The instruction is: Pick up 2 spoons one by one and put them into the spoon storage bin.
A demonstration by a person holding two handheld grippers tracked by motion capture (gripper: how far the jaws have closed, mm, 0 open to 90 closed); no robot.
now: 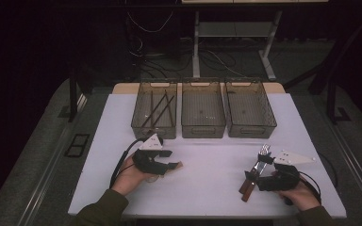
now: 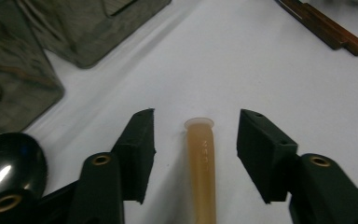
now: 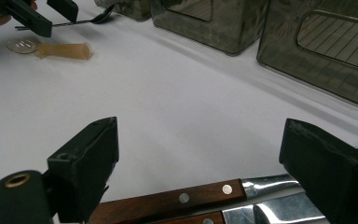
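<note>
Close the left gripper (image 2: 196,149) squarely on the tan plastic handle (image 2: 201,172), keeping it centred so it doesn't roll off the white table (image 2: 242,70). The handle lies flat between the open jaws, touching neither. The right gripper (image 3: 205,186), also open, straddles the wooden-handled knives (image 3: 182,198), right of that tan handle

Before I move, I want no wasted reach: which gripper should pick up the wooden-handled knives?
The right gripper: open, its jaws straddle the wooden-handled knives. The left gripper sits across the table over a tan handle.
</note>
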